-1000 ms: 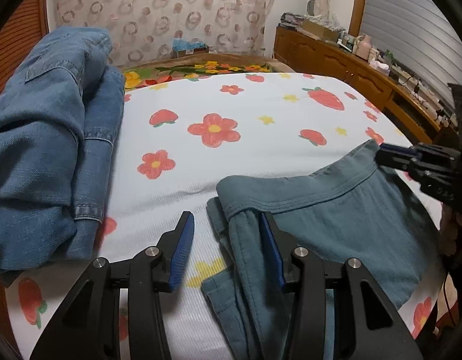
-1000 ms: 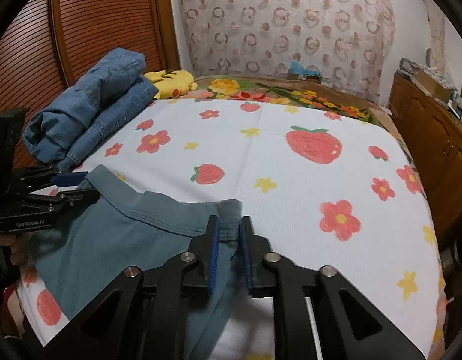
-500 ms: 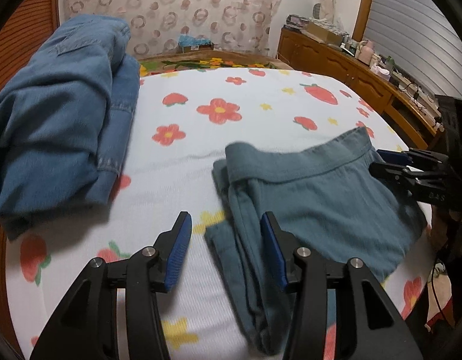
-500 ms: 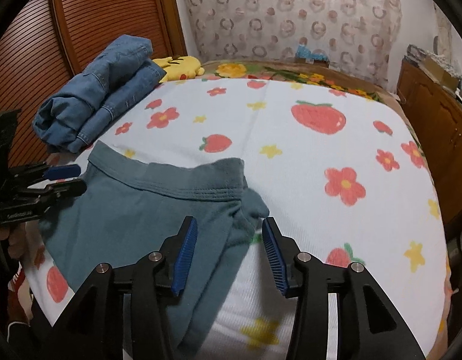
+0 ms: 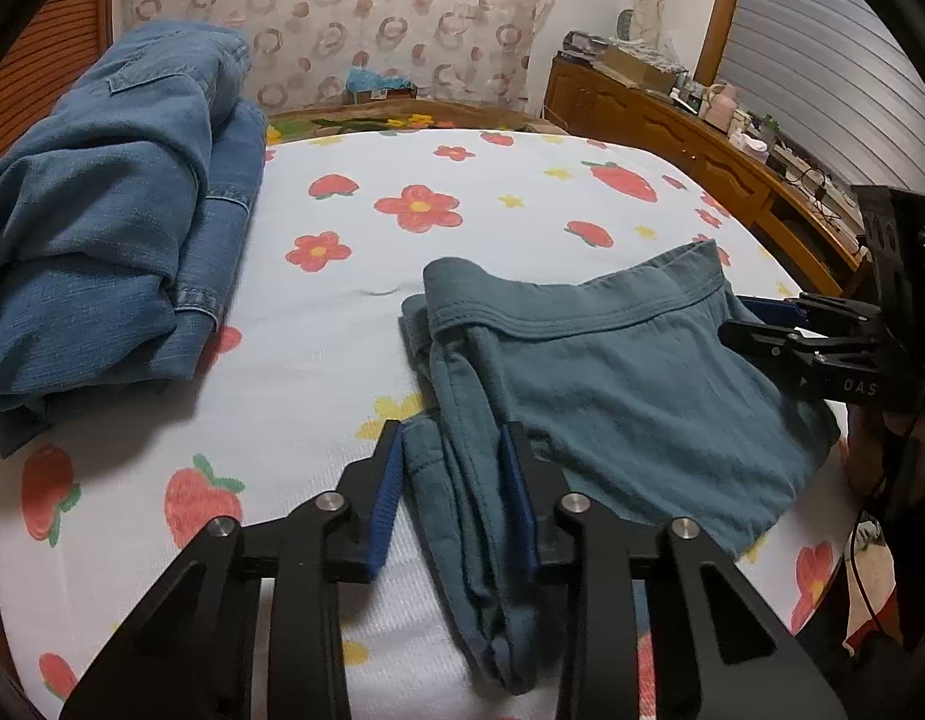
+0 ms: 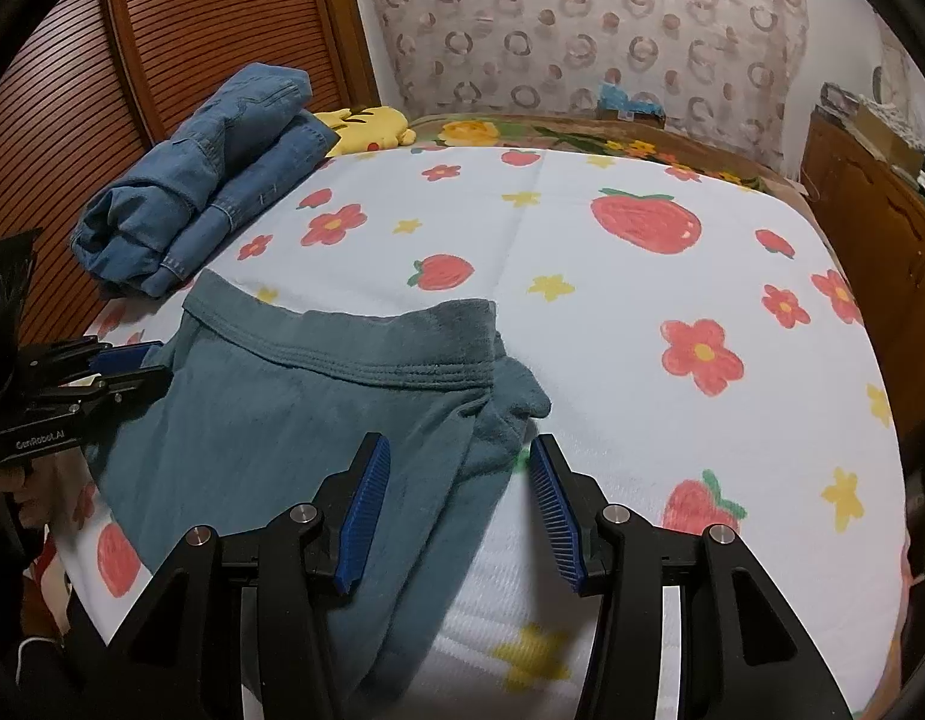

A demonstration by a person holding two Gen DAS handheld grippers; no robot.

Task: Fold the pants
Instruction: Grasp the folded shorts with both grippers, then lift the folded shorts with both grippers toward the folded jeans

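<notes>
Though bunched at one side, teal pants (image 5: pixel 618 384) look soft, light, limp; best pinched at waistband corners. Lying lower centre on the strawberry sheet (image 5: pixel 354 324). Left gripper (image 5: pixel 456 498) closing around a fabric fold, not yet pressing; right gripper (image 6: pixel 456 504) wide, empty. Folded jeans (image 5: pixel 108 252) upper left.

The left wrist camera sits just behind the left claw (image 5: pixel 453 504) and looks steeply down and forward, close over the near left edge of the teal pants (image 5: pixel 630 384) on the bed (image 5: pixel 318 354). The right wrist camera rides behind the right claw (image 6: pixel 459 504), tilted down the same way over the pants' near right edge. Both views share the pants, the folded jeans (image 5: pixel 108 240), the patterned curtain (image 6: pixel 582 30), and each catches the other claw at its side.
</notes>
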